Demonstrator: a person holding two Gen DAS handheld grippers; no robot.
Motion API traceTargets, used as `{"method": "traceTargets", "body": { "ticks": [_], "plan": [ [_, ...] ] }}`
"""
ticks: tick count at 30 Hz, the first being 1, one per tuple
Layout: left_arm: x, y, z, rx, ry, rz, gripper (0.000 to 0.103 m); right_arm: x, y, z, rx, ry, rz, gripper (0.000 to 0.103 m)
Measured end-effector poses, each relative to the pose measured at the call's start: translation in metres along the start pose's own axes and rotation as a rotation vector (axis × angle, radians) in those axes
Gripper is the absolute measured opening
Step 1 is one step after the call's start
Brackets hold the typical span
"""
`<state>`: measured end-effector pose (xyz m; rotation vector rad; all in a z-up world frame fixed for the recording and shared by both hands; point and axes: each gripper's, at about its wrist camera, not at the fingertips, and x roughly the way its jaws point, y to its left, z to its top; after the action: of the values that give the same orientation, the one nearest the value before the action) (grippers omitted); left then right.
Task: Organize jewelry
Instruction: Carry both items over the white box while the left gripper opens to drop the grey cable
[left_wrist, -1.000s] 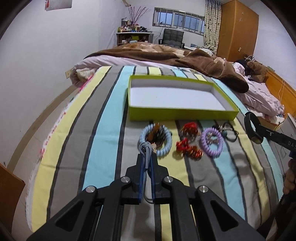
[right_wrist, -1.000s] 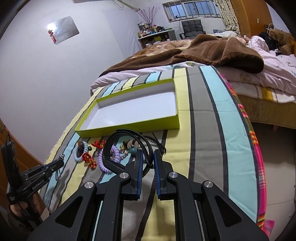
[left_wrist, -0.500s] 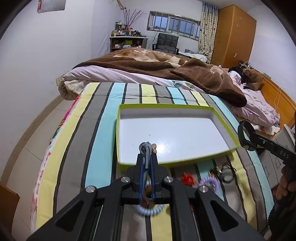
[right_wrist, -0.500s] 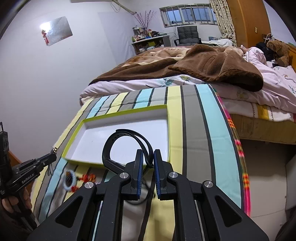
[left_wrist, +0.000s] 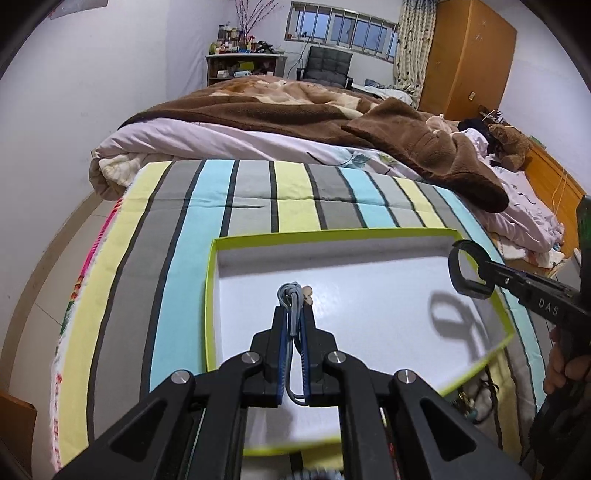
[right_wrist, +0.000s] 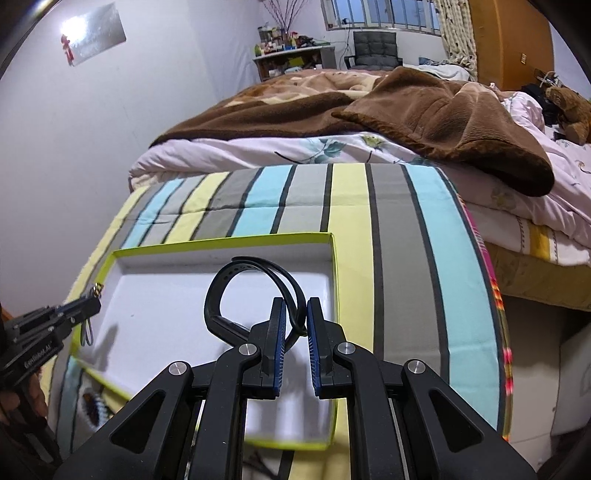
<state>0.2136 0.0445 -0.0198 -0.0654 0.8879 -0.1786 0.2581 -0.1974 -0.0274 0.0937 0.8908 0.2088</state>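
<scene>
box (left_wrist: 212, 295) lies under both grippers; left gripper (left_wrist: 294, 317) is clamped on a grey cord (left_wrist: 291, 297), right gripper (right_wrist: 295, 314) on a black strap (right_wrist: 221, 291).

Black angular left tool (left_wrist: 294, 325), blue ribbed pads (right_wrist: 281, 332), silver screws, possibly bare skin

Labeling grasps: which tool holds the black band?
The right tool, shut on the looped black rubber band; the left tool pinches a grey cord.

Tray (left_wrist: 212, 295) on the striped blanket (left_wrist: 177, 236) — directly ahead of both sets of jaws; a cord (left_wrist: 291, 306) between the left jaws, a strap (right_wrist: 236, 288) between the right; bedding (left_wrist: 295, 122) behind.
</scene>
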Motion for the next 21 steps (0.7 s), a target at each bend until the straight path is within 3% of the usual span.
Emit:
{"method": "traceTargets", "body": {
  "ticks": [8, 21],
  "plan": [
    [0.028, -0.003, 0.007, 0.012, 0.043, 0.002, 0.007, 0.023, 0.006, 0.006, -0.050, 0.033, -0.044, 0.012],
    [0.042, -0.001, 0.006, 0.010, 0.072, 0.010, 0.008, 0.037, 0.008, 0.009, -0.090, 0.059, -0.080, 0.012]
  ]
}}
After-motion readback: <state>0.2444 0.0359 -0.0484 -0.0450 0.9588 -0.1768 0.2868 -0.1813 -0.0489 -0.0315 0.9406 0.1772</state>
